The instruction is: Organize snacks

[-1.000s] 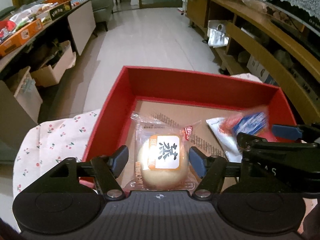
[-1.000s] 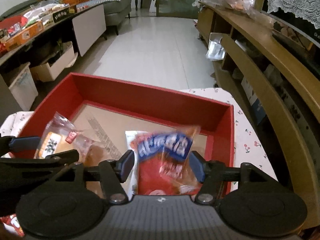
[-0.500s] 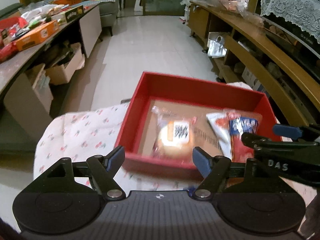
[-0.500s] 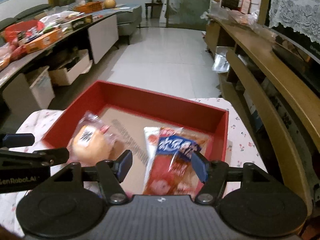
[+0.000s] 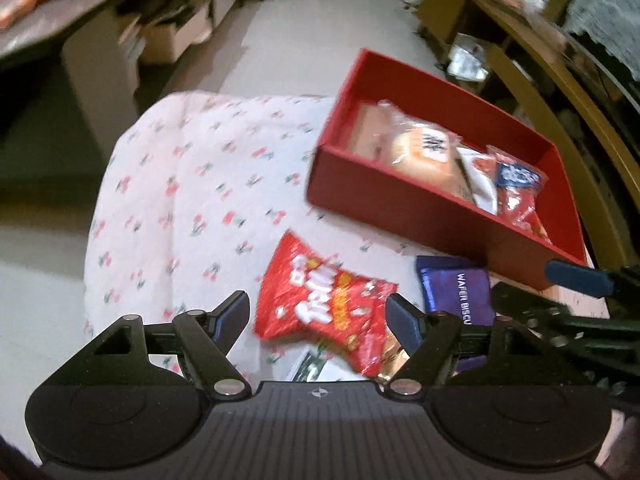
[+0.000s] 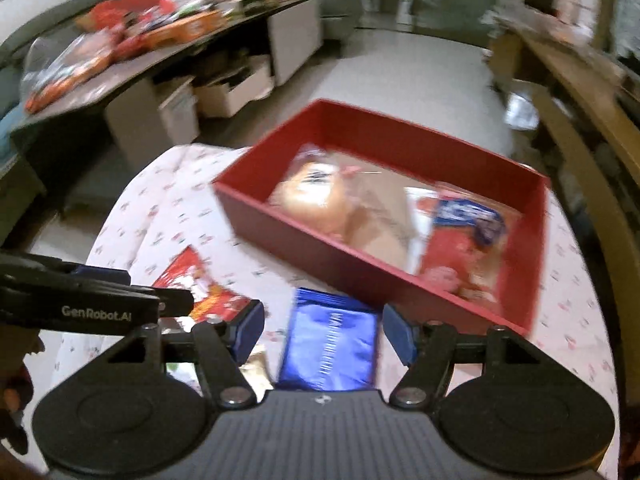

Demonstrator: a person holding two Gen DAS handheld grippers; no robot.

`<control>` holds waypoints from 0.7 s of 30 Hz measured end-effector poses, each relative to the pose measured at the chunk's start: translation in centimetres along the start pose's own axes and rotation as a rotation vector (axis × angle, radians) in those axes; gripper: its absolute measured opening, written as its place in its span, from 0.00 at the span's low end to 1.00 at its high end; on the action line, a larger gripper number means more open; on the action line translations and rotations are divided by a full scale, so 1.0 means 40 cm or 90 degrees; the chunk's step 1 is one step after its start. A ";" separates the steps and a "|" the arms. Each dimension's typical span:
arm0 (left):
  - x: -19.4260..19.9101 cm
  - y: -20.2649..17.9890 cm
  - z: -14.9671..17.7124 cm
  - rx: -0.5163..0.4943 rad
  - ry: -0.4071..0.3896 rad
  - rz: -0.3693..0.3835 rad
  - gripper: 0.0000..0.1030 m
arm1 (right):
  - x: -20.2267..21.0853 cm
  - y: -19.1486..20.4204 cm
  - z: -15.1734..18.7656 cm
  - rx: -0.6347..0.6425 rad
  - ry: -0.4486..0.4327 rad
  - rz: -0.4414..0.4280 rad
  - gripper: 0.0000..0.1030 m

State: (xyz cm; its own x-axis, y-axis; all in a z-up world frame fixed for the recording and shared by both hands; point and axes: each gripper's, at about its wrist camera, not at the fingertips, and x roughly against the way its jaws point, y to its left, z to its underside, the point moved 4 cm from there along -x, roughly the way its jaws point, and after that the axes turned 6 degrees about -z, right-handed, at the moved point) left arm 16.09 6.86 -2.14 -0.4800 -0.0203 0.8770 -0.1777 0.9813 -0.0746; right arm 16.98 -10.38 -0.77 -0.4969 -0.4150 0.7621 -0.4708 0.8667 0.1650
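A red box (image 5: 400, 208) (image 6: 320, 252) on the cherry-print cloth (image 5: 180, 200) holds a wrapped bun (image 5: 424, 152) (image 6: 316, 196) and a red-and-blue packet (image 5: 516, 188) (image 6: 460, 236). In front of the box lie a red chips bag (image 5: 316, 288) (image 6: 200, 280) and a blue wafer packet (image 5: 456, 292) (image 6: 332, 344). My left gripper (image 5: 318, 312) hovers open over the chips bag, its pads clear of it. Above the wafer packet my right gripper (image 6: 324, 322) is open, and the packet shows between its fingers without contact.
More packets, one gold (image 5: 394, 354), lie partly hidden under the chips bag. A long side table (image 6: 120, 40) piled with snacks stands to the left. Wooden shelving (image 5: 540, 92) runs along the right. Tiled floor lies beyond the table's rounded far edge.
Both grippers have drawn back from inside the red box, leaving the bun and the red-and-blue packet there. They now hang over the loose packets in front of it.
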 end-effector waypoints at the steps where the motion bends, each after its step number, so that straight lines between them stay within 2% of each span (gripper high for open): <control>1: 0.002 0.013 0.002 0.011 0.003 -0.001 0.78 | -0.018 0.011 -0.006 0.002 0.007 -0.015 0.80; 3: 0.016 0.042 0.000 0.031 -0.004 -0.007 0.78 | -0.047 0.035 -0.016 0.019 0.020 -0.046 0.80; 8: 0.036 0.125 -0.014 0.073 -0.015 -0.012 0.79 | -0.117 0.125 -0.021 0.133 0.065 -0.105 0.80; 16: 0.048 0.196 0.014 0.061 0.000 0.018 0.80 | -0.248 0.207 -0.045 0.250 0.130 -0.157 0.80; 18: 0.051 0.212 0.016 0.065 -0.001 0.022 0.80 | -0.272 0.219 -0.048 0.268 0.154 -0.159 0.80; 21: 0.057 0.229 0.019 0.065 -0.004 0.033 0.80 | -0.271 0.221 -0.054 0.269 0.170 -0.203 0.80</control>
State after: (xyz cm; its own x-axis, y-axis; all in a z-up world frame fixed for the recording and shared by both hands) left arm 12.72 15.65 -1.17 -0.4956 0.0282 0.8681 -0.2397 0.9562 -0.1679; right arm 19.76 2.38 -6.22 -0.1091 -0.5053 0.8561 -0.8432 0.5031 0.1895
